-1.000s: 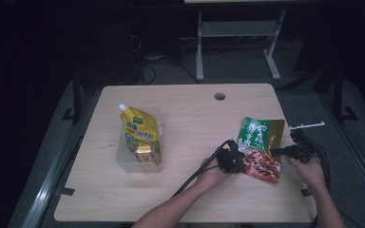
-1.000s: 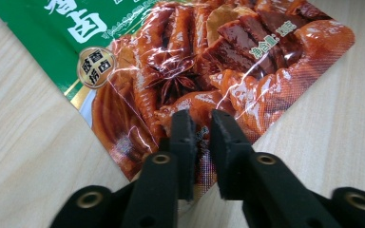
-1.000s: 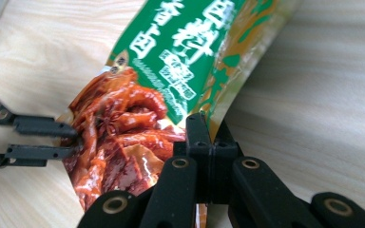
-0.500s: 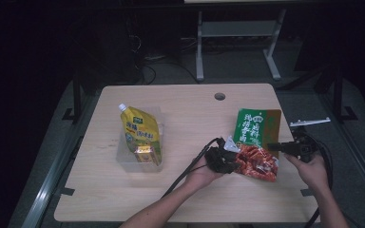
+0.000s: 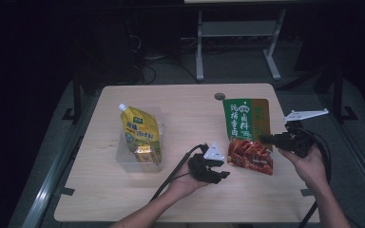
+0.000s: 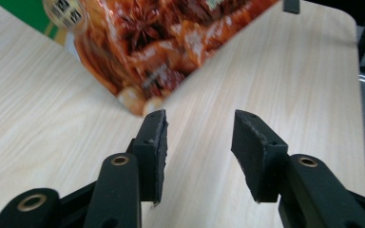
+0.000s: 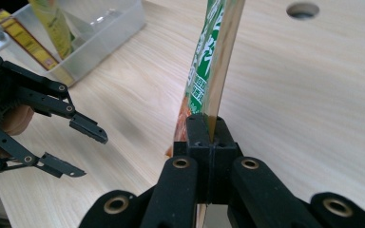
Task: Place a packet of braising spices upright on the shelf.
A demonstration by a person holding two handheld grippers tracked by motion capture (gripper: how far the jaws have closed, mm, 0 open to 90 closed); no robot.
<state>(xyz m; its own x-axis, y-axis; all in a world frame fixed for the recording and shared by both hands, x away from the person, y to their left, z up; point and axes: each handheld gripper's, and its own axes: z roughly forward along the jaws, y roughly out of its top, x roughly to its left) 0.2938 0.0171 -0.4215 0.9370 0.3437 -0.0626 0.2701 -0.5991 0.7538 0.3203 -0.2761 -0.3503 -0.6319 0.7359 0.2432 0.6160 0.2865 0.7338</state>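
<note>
A pale wooden table (image 5: 123,199) seen from above in a dark room, with a person's forearms entering from the bottom edge. Right of centre, the right gripper (image 5: 266,139) has its jaws pinched tight on the edge of a green and red seasoning packet (image 5: 244,133). In the right gripper view, at lower centre, the two black jaws meet on the packet's thin edge, and the packet (image 7: 212,61) rises edge-on toward the top of the frame. This grip on one edge looks meant to carry the packet off the table.

At lower centre of the high view, the left gripper (image 5: 217,172) sits just left of the packet's red lower end, apart from it. Its jaws have just been opening and now stand about half apart with nothing between them. In the left gripper view the packet's red corner (image 6: 147,57) hangs just beyond the jaw tips, so the left gripper appears to have let go, leaving the packet to the right one.

At centre left stands a clear plastic bin (image 5: 126,159) holding a yellow spouted pouch (image 5: 140,130), probably where the packet is headed.
</note>
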